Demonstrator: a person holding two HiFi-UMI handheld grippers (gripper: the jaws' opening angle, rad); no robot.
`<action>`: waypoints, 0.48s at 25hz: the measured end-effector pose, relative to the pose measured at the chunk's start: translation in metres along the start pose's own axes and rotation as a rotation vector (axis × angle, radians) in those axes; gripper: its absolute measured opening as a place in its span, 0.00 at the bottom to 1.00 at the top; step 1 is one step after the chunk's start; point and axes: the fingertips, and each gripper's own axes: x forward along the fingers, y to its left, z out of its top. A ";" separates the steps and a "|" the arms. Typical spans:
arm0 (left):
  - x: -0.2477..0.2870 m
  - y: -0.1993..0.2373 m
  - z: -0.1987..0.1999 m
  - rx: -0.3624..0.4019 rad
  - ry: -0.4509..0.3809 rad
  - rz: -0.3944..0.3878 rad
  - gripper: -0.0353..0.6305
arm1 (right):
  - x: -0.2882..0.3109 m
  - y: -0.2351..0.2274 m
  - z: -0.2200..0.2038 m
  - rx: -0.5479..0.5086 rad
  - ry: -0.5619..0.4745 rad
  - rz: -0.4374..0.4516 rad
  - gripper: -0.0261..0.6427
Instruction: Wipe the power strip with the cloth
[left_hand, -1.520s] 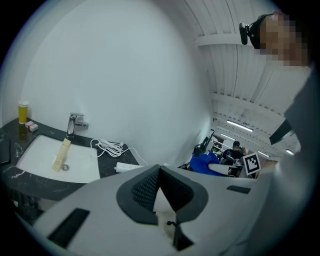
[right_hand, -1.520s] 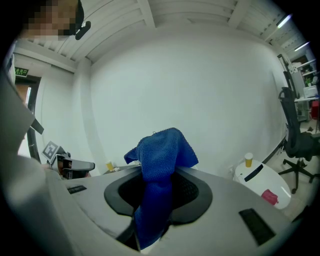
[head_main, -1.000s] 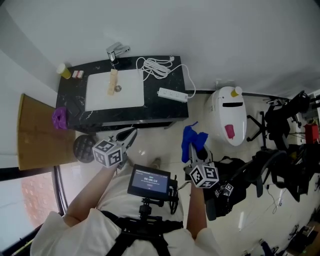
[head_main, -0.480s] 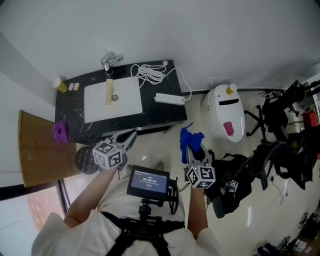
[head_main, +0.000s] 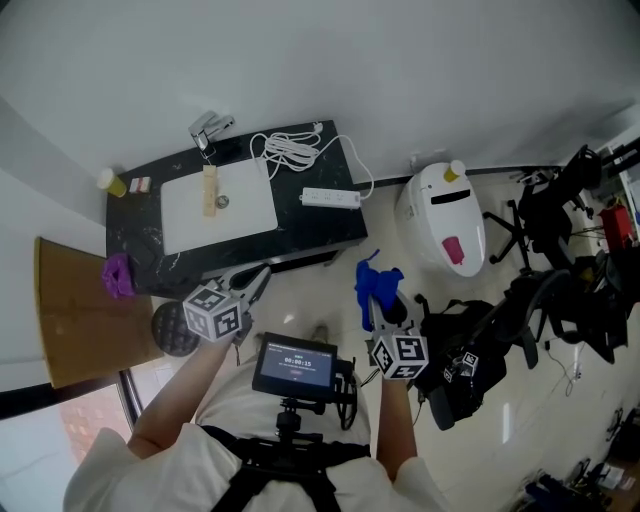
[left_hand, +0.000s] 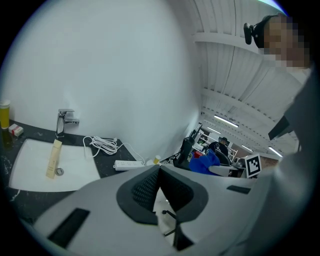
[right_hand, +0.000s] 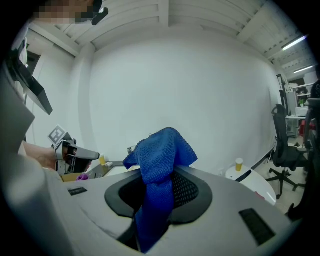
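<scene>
A plain white wall backs a black counter (head_main: 335, 232) that stands on a pale, glossy floor. The strip (head_main: 331, 198) lies flat on the counter, ahead of both grippers and well apart from them, a little left of the right gripper's line. Its cord (head_main: 285, 150) is coiled just beyond it.

The right gripper (head_main: 377, 303) has its jaws closed on the cloth (head_main: 376, 284). In the right gripper view the blue fabric is pinched at its middle, a bunched tuft standing above the jaws and a tail hanging below. The left gripper (head_main: 262, 273) hangs over the floor short of the counter. In the left gripper view its jaws meet at the tips with nothing between them, and the strip (left_hand: 126, 164) shows far ahead, slightly left.

The cloth looks soft, light and floppy. It will fold under pressure, so the loose tuft, not the jaws, should meet the plastic. The strip is probably light, rigid and smooth, and likely to slide on the polished top when rubbed. The free left gripper could steady it at one end, pressing down or pinching its narrow sides, clear of the sockets. The cord may tug at it.
</scene>
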 end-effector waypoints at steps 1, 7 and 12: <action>0.002 0.000 -0.001 -0.003 0.001 -0.001 0.05 | 0.000 -0.002 0.000 0.000 0.001 -0.001 0.20; 0.012 -0.002 -0.007 -0.019 -0.003 -0.003 0.05 | 0.001 -0.008 -0.004 0.006 0.005 0.002 0.20; 0.023 -0.013 -0.012 -0.023 0.003 -0.001 0.05 | -0.003 -0.021 -0.002 0.010 0.000 0.007 0.20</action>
